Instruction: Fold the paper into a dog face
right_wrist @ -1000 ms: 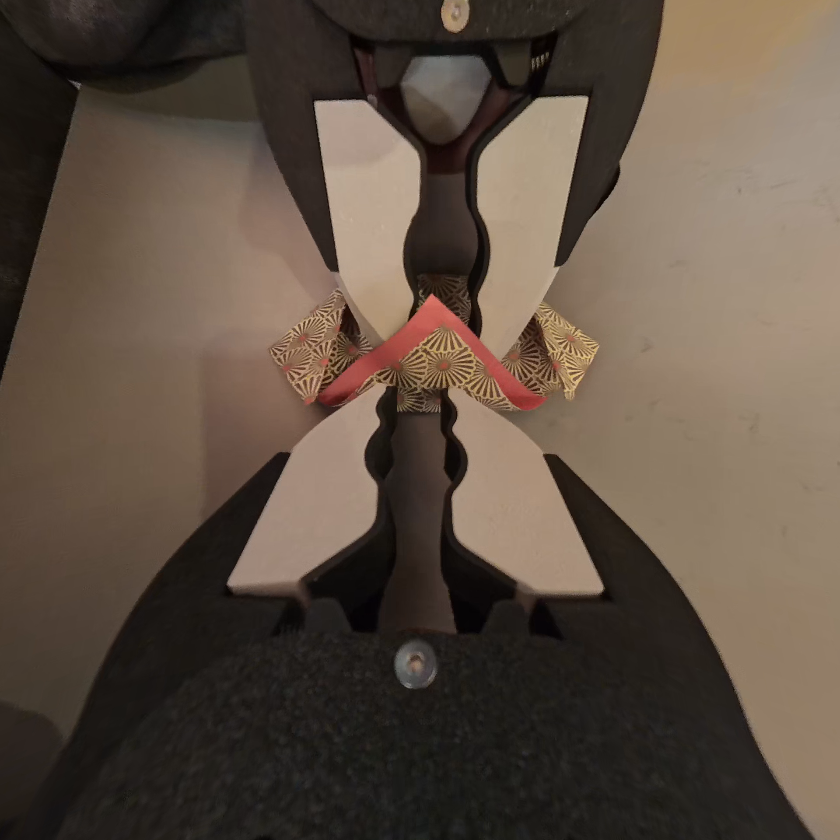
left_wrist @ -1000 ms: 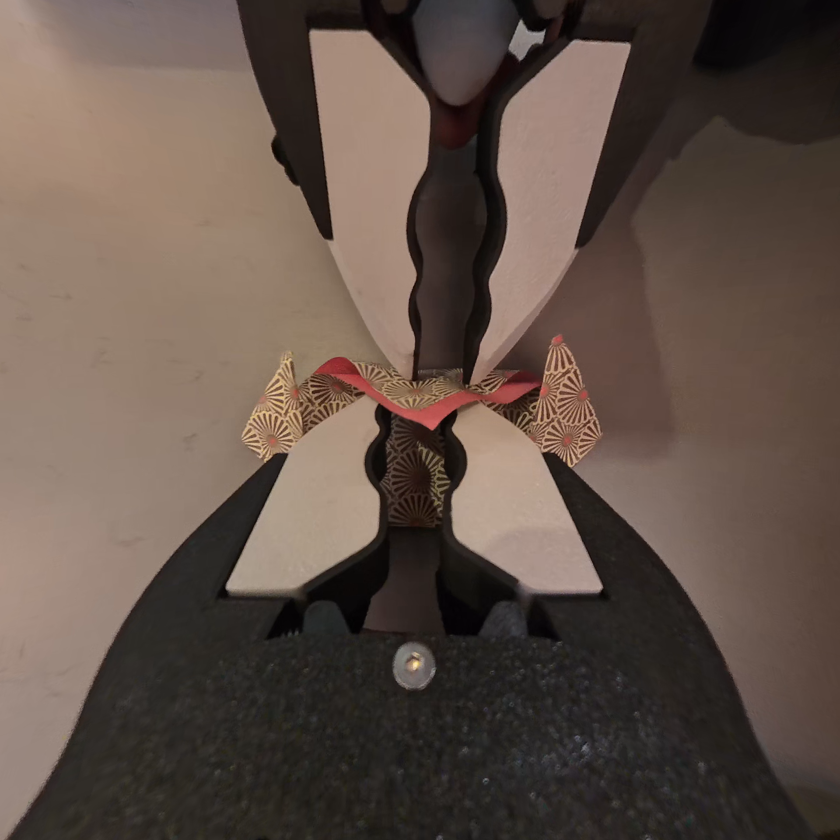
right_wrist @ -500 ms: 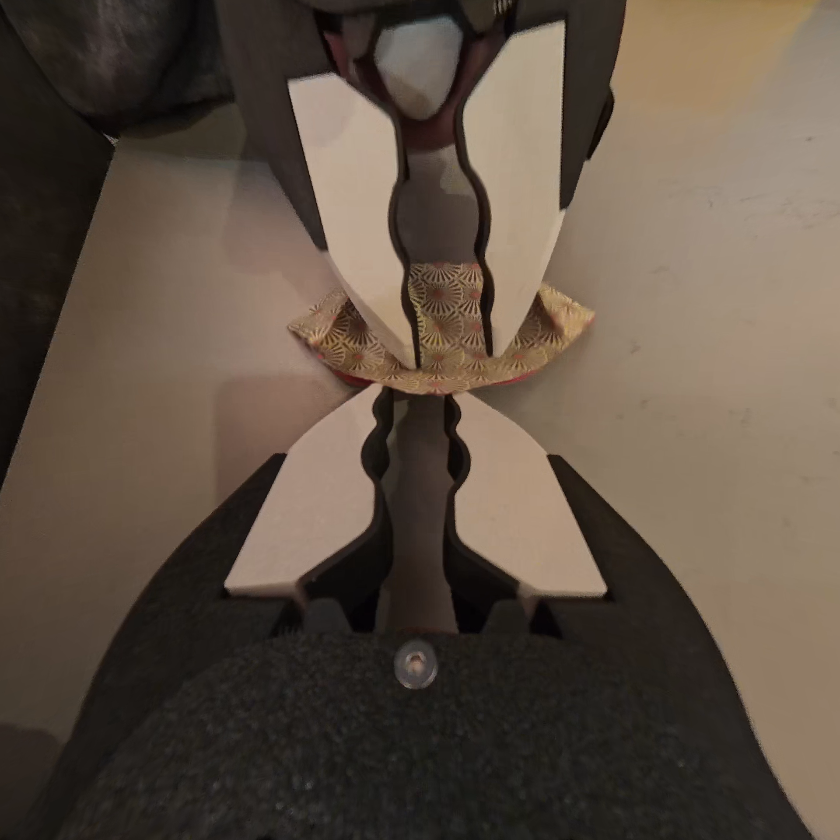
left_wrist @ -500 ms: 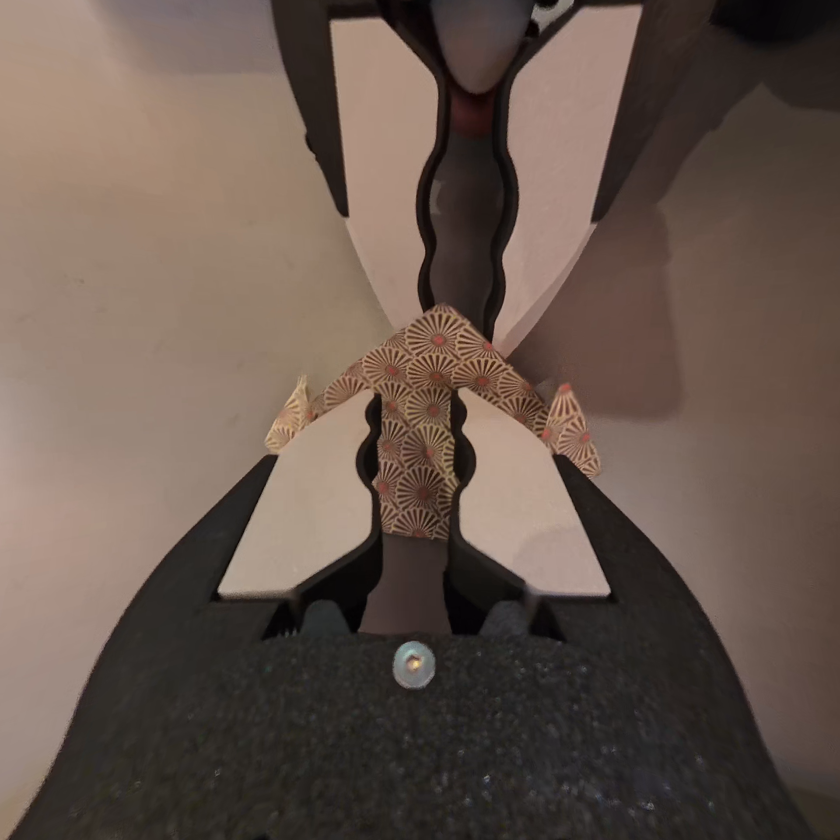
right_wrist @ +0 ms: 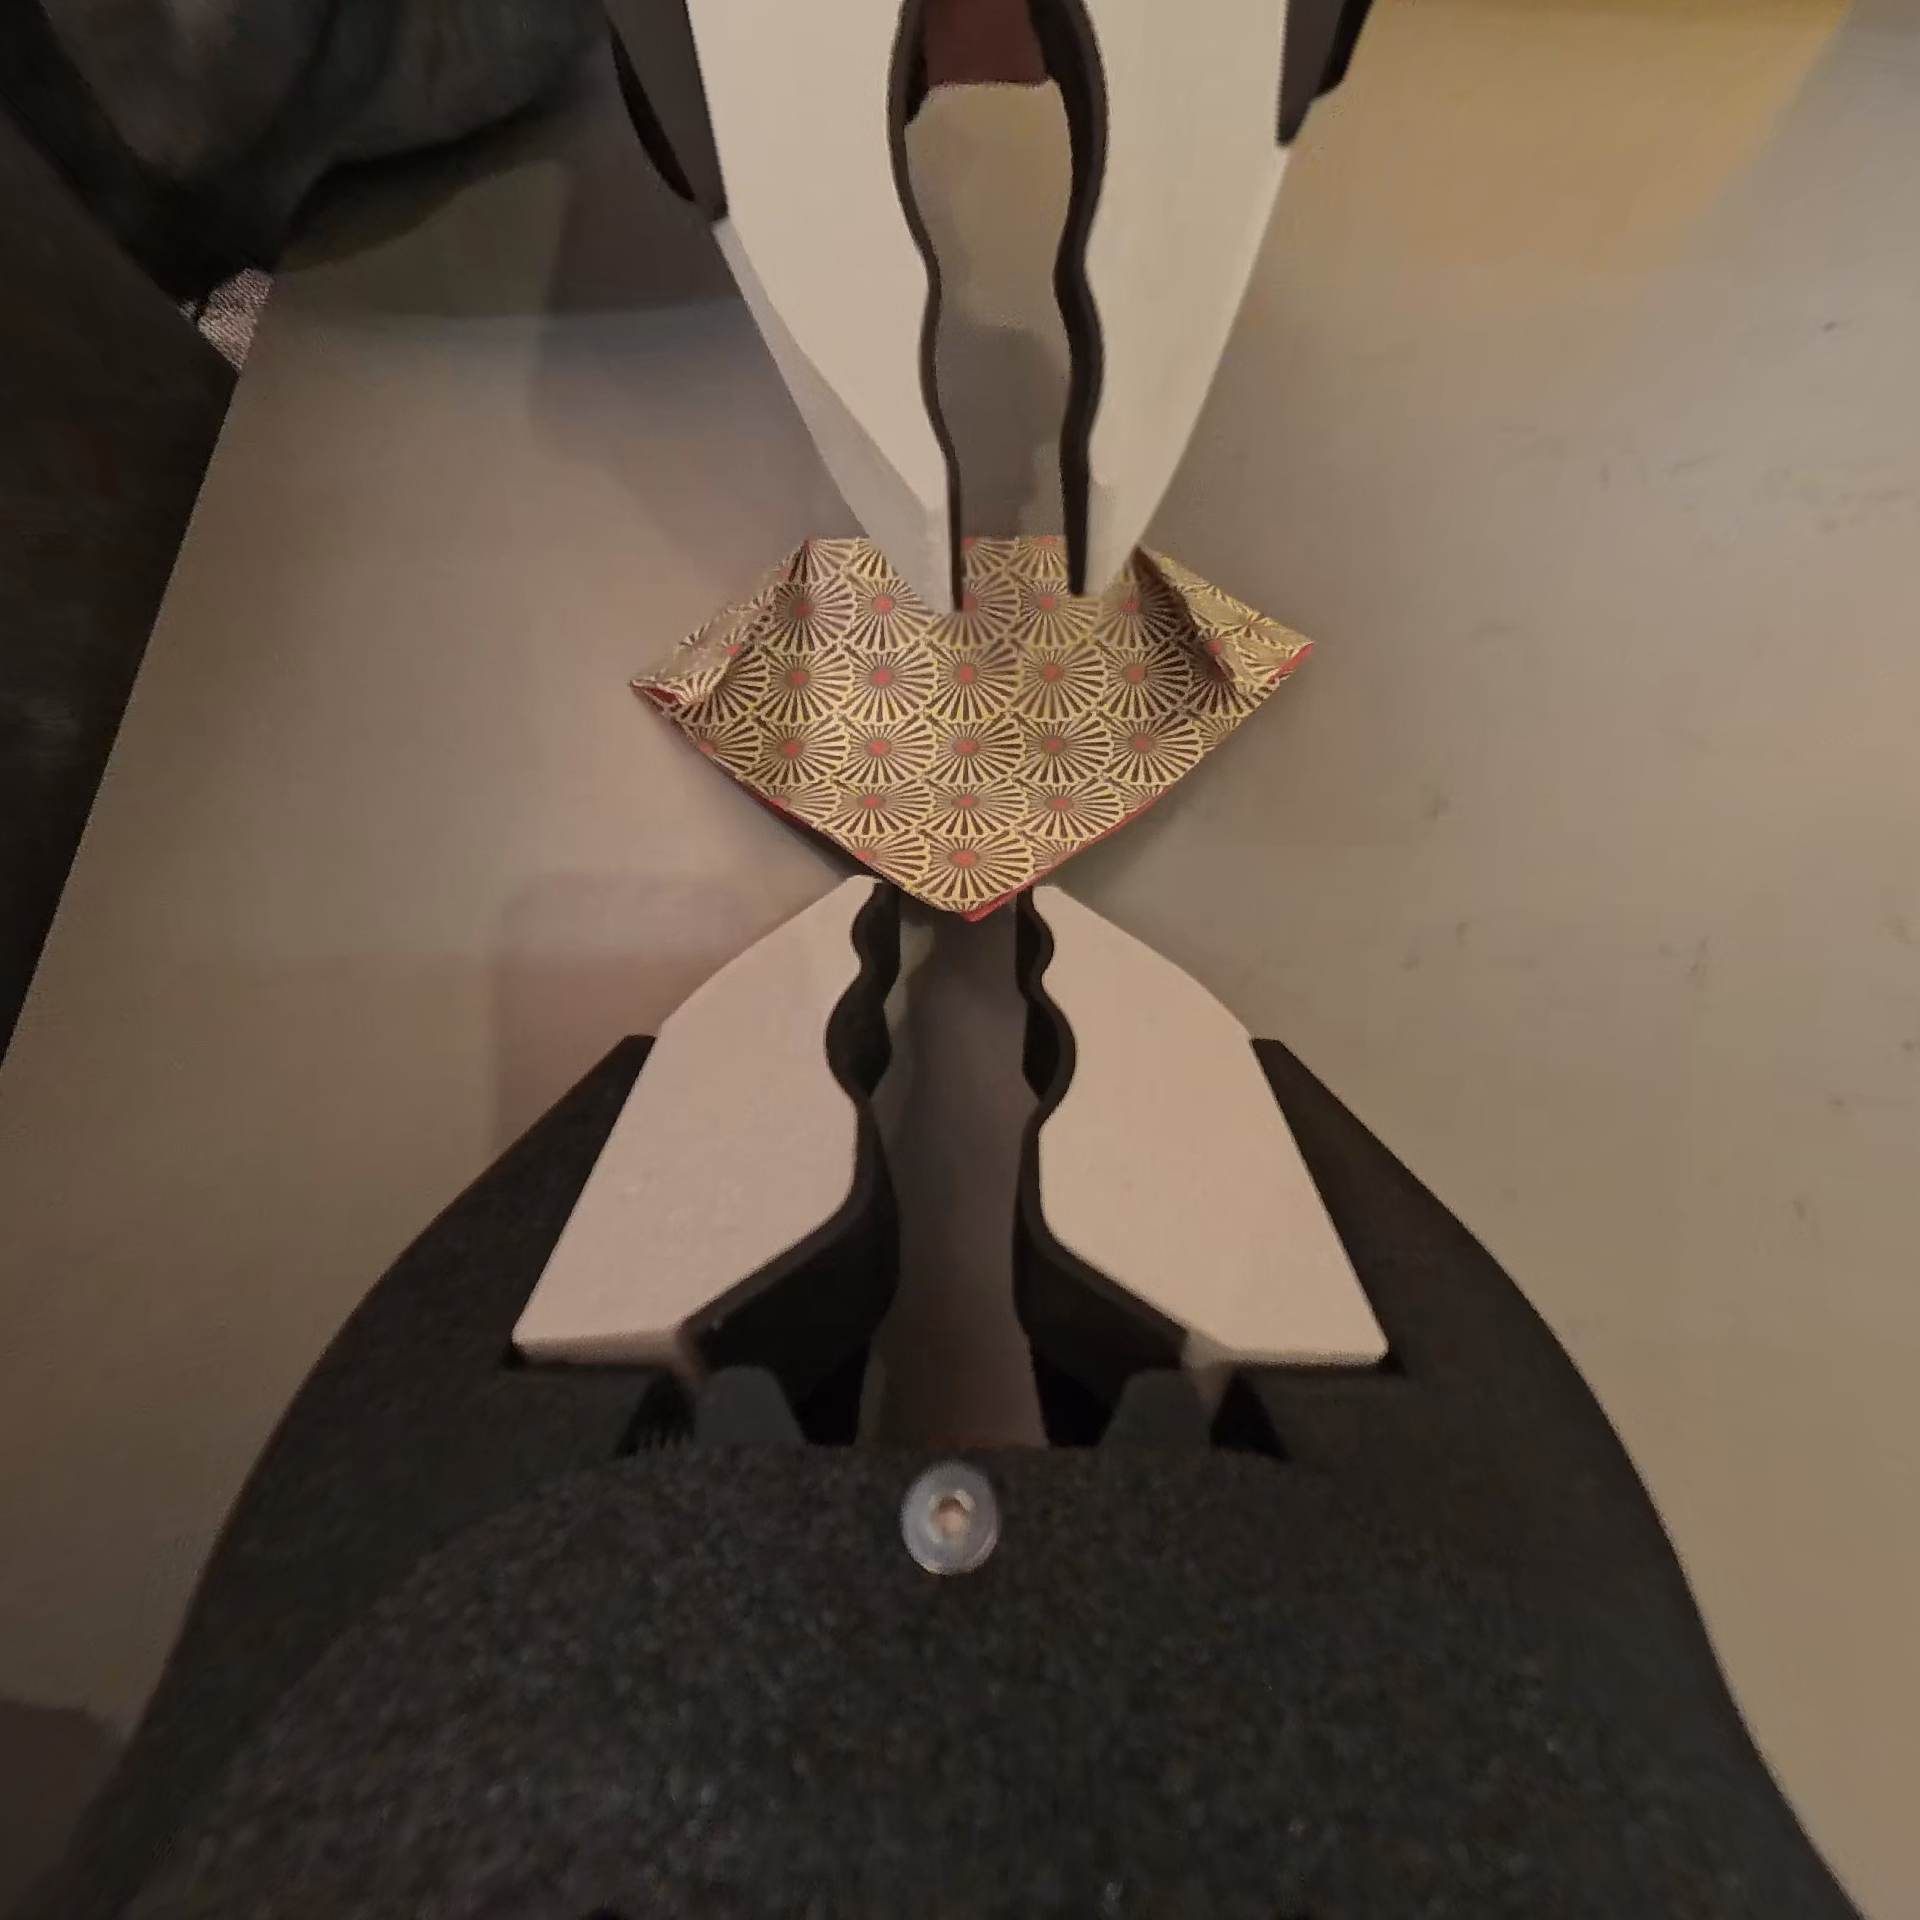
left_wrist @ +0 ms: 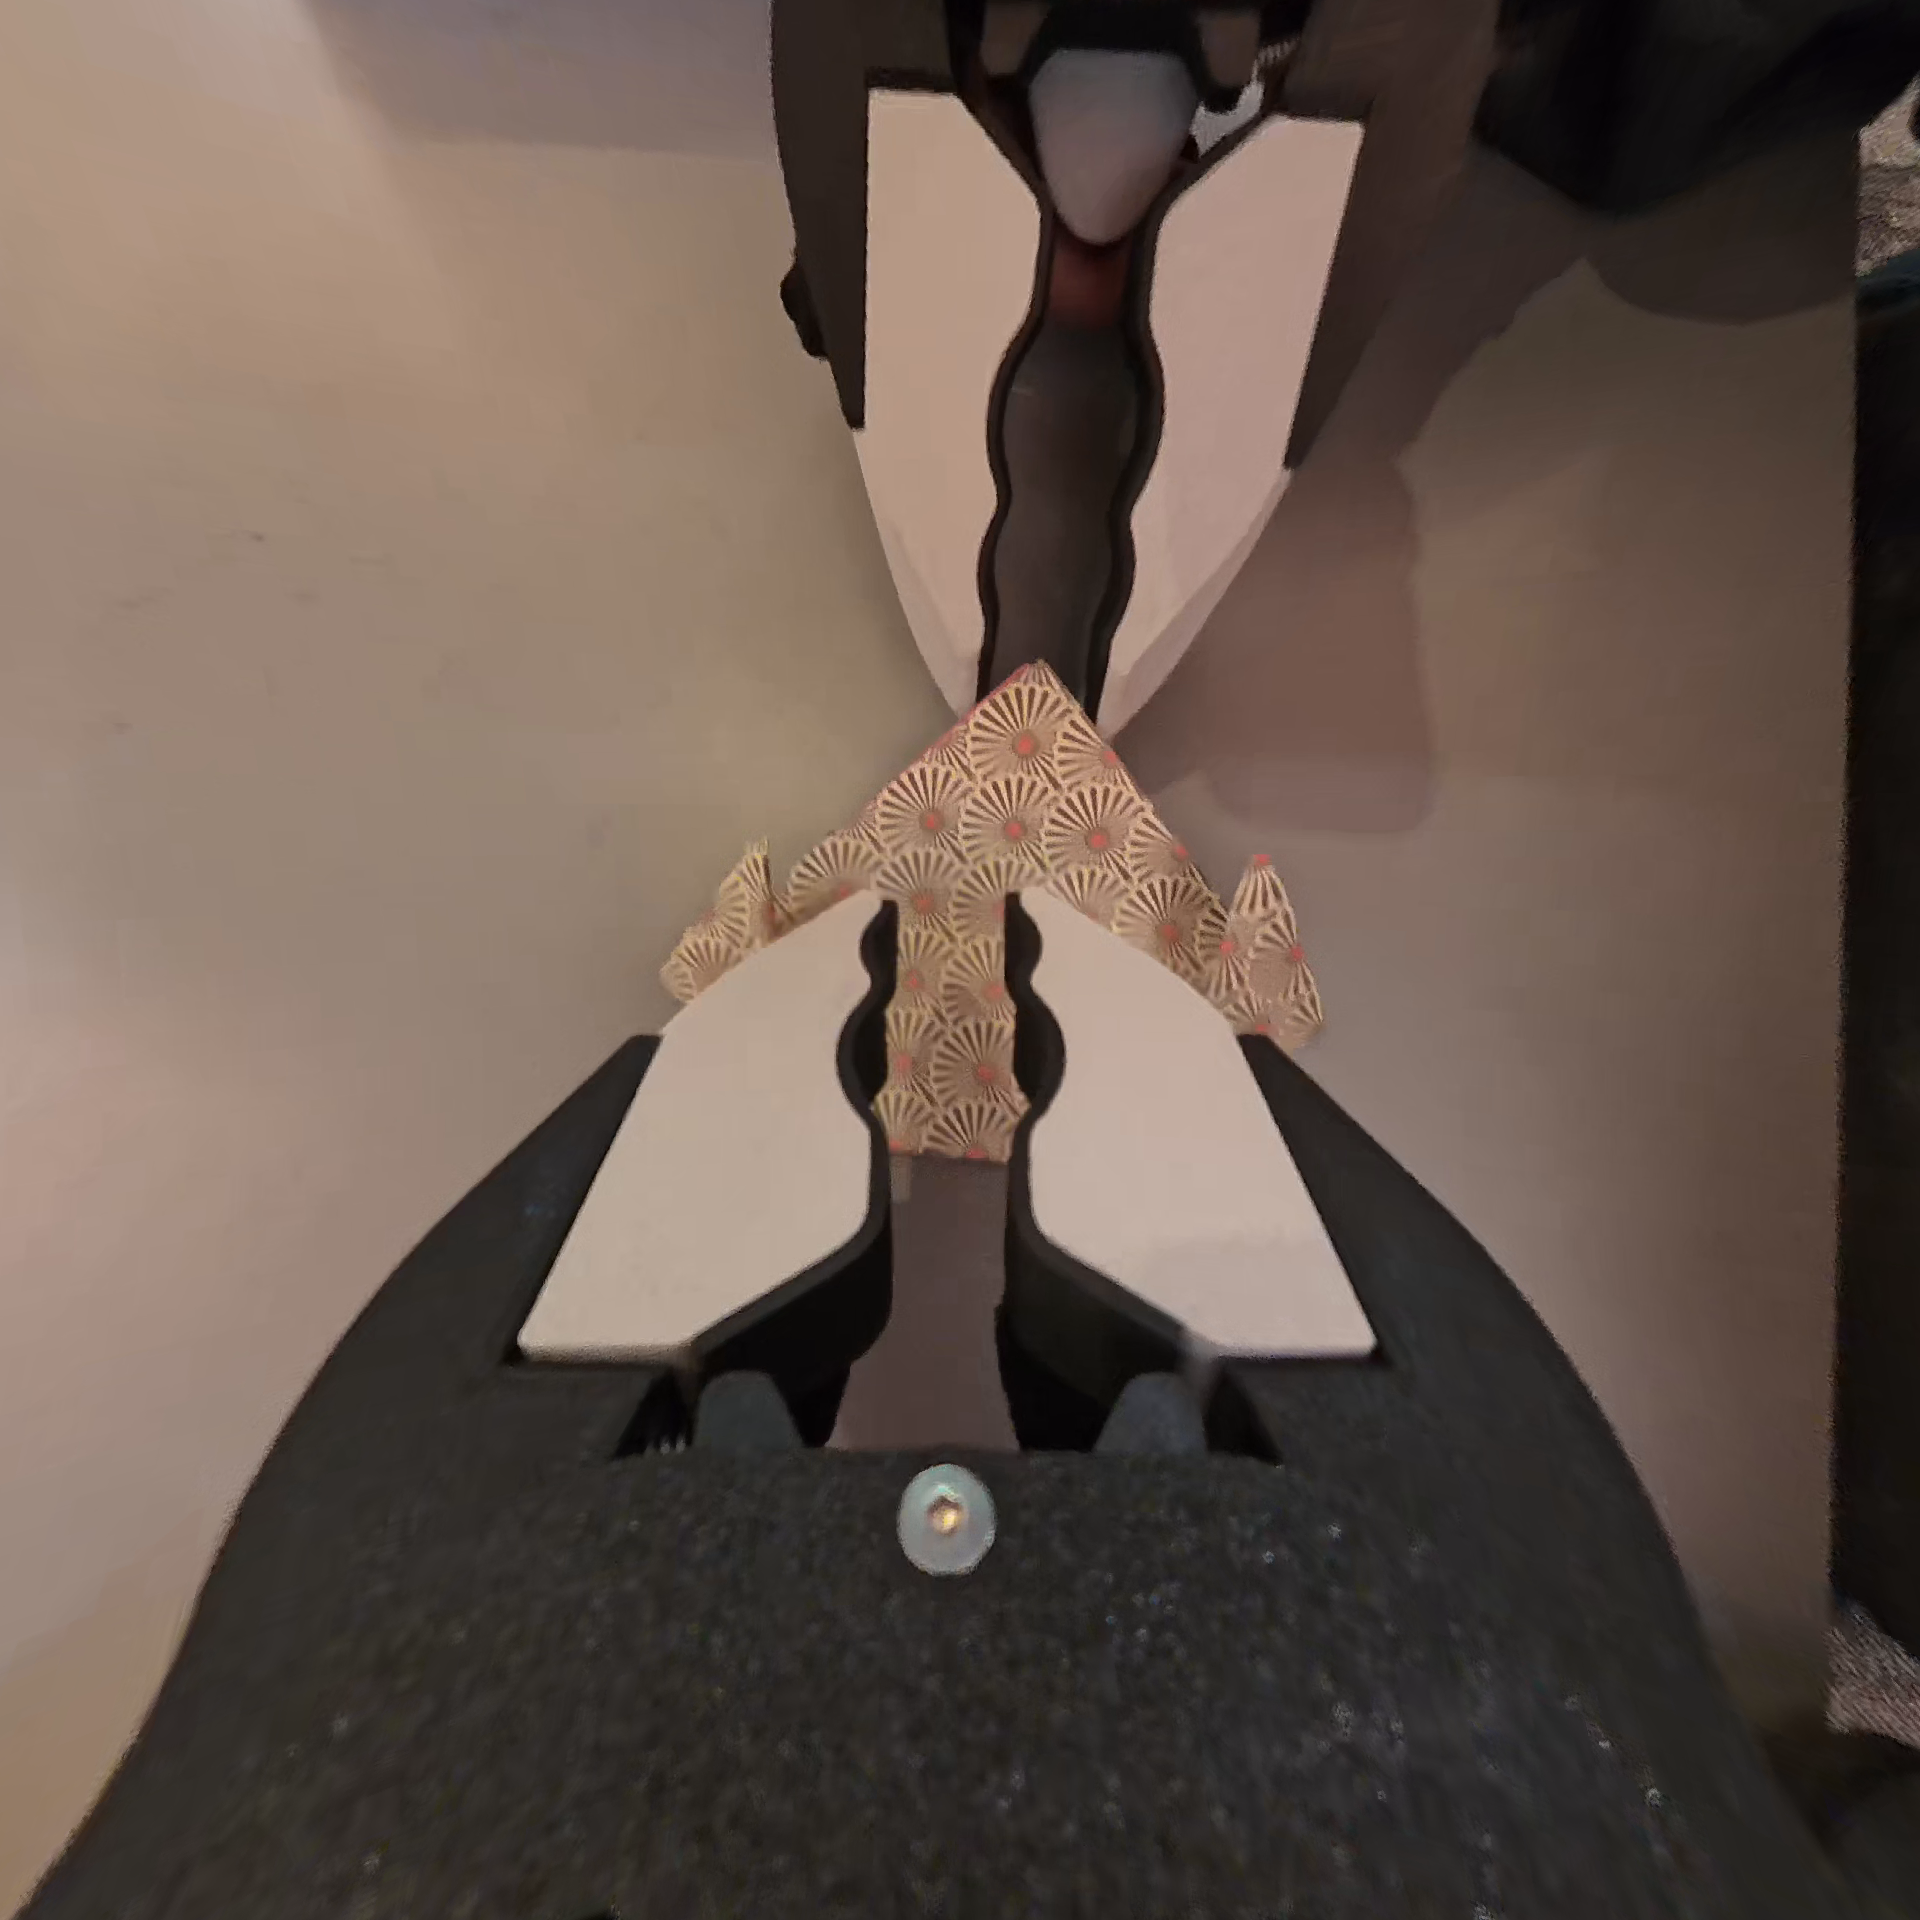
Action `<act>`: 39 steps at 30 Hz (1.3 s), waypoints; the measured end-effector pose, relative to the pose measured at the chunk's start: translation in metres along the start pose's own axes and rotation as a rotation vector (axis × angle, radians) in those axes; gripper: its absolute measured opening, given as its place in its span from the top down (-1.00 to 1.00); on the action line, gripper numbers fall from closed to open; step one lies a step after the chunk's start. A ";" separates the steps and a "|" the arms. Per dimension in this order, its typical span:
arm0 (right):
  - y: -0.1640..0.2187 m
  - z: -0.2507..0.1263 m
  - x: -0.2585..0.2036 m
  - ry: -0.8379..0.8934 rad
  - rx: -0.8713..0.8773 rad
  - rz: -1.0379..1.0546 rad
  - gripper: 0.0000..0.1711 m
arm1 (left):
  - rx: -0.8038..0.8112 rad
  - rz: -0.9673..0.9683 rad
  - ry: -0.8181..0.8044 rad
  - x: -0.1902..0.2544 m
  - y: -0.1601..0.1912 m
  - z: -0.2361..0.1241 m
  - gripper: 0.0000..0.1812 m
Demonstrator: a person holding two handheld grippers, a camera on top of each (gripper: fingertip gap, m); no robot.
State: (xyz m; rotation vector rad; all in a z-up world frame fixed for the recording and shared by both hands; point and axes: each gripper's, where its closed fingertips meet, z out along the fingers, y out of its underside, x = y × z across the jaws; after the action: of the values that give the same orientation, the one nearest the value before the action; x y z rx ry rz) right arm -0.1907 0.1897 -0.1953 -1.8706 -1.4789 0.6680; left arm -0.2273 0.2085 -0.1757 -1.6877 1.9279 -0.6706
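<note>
The patterned gold and brown paper point(left_wrist: 1039, 821) lies on the beige table point(left_wrist: 364, 623), folded to a wide shape with one point. Its two side corners are folded in and stand up a little. My left gripper point(left_wrist: 953, 909) rests over the paper's long edge, jaws a narrow gap apart, holding nothing. In the right wrist view the paper point(right_wrist: 966, 727) lies flat with its point toward my right gripper point(right_wrist: 951, 902), whose jaws are also a narrow gap apart, the point lying just between the tips. The two grippers face each other across the paper: the left gripper point(right_wrist: 1016, 597) shows opposite in the right wrist view, the right gripper point(left_wrist: 1042, 696) in the left wrist view.
The table edge runs along the right of the left wrist view, with a dark strip point(left_wrist: 1891, 831) beyond it. In the right wrist view the table point(right_wrist: 1558, 727) ends at the left on a slanted edge, with dark fabric point(right_wrist: 94, 520) past it. One gripper's finger ends stand about 5 centimetres off the other's.
One second ago the paper's pointed flap was lifted and folded back, showing its red underside. It has come down flat. Both grippers have drawn apart, uncovering more of the paper.
</note>
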 end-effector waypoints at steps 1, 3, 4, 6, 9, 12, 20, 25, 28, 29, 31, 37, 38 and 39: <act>0.000 0.001 0.000 -0.001 -0.002 -0.002 0.76 | -0.016 -0.001 0.009 0.001 0.005 0.000 0.80; 0.000 0.002 -0.001 -0.005 -0.009 -0.007 0.76 | -0.039 0.003 0.017 0.002 0.013 0.003 0.83; 0.000 0.003 -0.002 -0.006 -0.015 -0.011 0.76 | -0.051 0.005 0.017 0.002 0.017 0.005 0.83; 0.002 0.004 -0.002 -0.007 -0.027 -0.016 0.76 | -0.077 0.017 0.019 0.002 0.023 0.010 0.83; 0.003 0.005 -0.002 -0.010 -0.034 -0.015 0.76 | -0.104 0.035 0.020 0.001 0.028 0.014 0.84; 0.003 0.004 -0.002 -0.010 -0.032 -0.011 0.76 | -0.095 0.044 0.037 0.003 0.028 0.016 0.87; 0.006 0.005 -0.002 -0.016 -0.049 -0.009 0.76 | -0.067 0.058 0.061 0.007 0.028 0.021 0.81; 0.006 0.005 -0.003 -0.019 -0.052 -0.003 0.76 | -0.037 0.042 0.060 0.008 0.023 0.025 0.82; 0.001 0.002 -0.004 -0.027 -0.016 0.020 0.76 | -0.027 0.036 0.049 0.008 0.020 0.028 0.82; -0.001 0.000 -0.004 -0.029 -0.002 0.027 0.76 | -0.023 0.033 0.045 0.009 0.018 0.029 0.82; -0.003 -0.003 -0.003 -0.027 0.017 0.038 0.76 | -0.014 0.030 0.038 0.009 0.016 0.031 0.82; -0.007 -0.003 -0.005 -0.043 0.043 0.047 0.76 | 0.008 0.028 0.031 0.015 0.007 0.038 0.84; -0.007 -0.002 -0.005 -0.038 0.034 0.035 0.76 | 0.008 0.029 0.028 0.015 0.006 0.038 0.84; -0.009 -0.001 -0.006 -0.036 0.035 0.026 0.76 | 0.008 0.027 0.026 0.015 0.005 0.039 0.84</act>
State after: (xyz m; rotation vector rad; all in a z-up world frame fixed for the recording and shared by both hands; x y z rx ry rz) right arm -0.1965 0.1851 -0.1880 -1.8635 -1.4586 0.7389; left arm -0.2077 0.1929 -0.2096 -1.6524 1.9597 -0.6923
